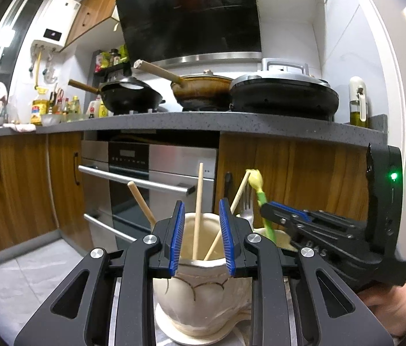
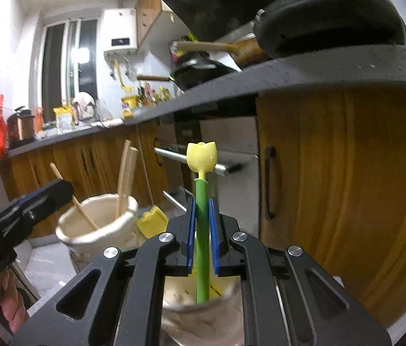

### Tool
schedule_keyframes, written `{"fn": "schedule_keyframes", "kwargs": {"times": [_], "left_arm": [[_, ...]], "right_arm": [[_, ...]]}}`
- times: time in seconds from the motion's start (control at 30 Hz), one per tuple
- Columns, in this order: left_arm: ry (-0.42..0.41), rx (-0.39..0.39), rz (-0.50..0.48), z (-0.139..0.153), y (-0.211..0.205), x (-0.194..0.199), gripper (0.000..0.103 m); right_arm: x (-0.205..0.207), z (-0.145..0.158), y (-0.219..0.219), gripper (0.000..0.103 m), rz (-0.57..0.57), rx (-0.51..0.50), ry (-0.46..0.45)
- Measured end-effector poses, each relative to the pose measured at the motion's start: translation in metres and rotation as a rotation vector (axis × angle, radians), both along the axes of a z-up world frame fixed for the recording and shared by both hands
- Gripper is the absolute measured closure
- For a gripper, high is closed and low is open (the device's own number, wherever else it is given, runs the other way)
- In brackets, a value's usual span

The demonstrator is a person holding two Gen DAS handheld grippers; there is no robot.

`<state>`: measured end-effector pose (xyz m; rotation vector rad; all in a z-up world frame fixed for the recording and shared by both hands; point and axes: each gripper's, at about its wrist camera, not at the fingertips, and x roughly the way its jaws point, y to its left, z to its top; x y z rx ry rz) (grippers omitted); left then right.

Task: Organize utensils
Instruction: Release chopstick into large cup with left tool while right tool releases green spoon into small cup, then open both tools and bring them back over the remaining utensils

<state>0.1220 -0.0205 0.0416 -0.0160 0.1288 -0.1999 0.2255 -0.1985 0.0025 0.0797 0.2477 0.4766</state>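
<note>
The left tool [image 1: 202, 238] stands released, a chopstick [image 1: 198, 212] loose between its pads in the cream holder [image 1: 203, 297] just ahead. The right tool [image 2: 202, 236] clenches the green tulip-topped utensil [image 2: 202, 230] over a second cup [image 2: 203, 317]; next, likely lowering and letting go.

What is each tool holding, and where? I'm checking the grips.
The right tool clamps the green stem of the tulip-topped utensil, midway up. The left tool holds nothing.
</note>
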Motion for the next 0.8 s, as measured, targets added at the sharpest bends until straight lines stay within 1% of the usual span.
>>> {"fn": "schedule_keyframes", "kwargs": {"times": [0.17, 0.33, 0.43, 0.53, 0.6, 0.67, 0.7, 0.8], "left_arm": [[-0.004, 0.007, 0.0, 0.0, -0.002, -0.001, 0.077], [0.001, 0.007, -0.002, -0.001, -0.002, -0.001, 0.077], [0.005, 0.001, -0.001, -0.001, 0.0, 0.0, 0.072], [0.004, -0.003, 0.0, -0.001, 0.002, 0.0, 0.071], [0.004, -0.001, -0.001, -0.001, 0.002, 0.0, 0.071], [0.003, -0.001, 0.0, -0.001, 0.002, 0.0, 0.07], [0.002, -0.002, 0.002, -0.001, 0.002, 0.0, 0.07], [0.003, -0.012, 0.004, 0.002, 0.002, -0.003, 0.067]], "right_arm": [[0.001, -0.002, -0.014, 0.094, -0.02, 0.011, 0.074], [0.002, -0.008, -0.018, 0.094, 0.0, 0.026, 0.118], [0.004, -0.01, -0.018, 0.094, 0.006, 0.027, 0.151], [0.008, -0.01, -0.02, 0.094, 0.014, 0.042, 0.169], [0.008, -0.009, -0.02, 0.091, 0.007, 0.04, 0.165], [0.007, -0.009, -0.021, 0.085, 0.008, 0.044, 0.169], [0.006, -0.008, -0.023, 0.084, 0.008, 0.05, 0.171], [0.0, -0.002, -0.03, 0.076, 0.008, 0.077, 0.179]]}}
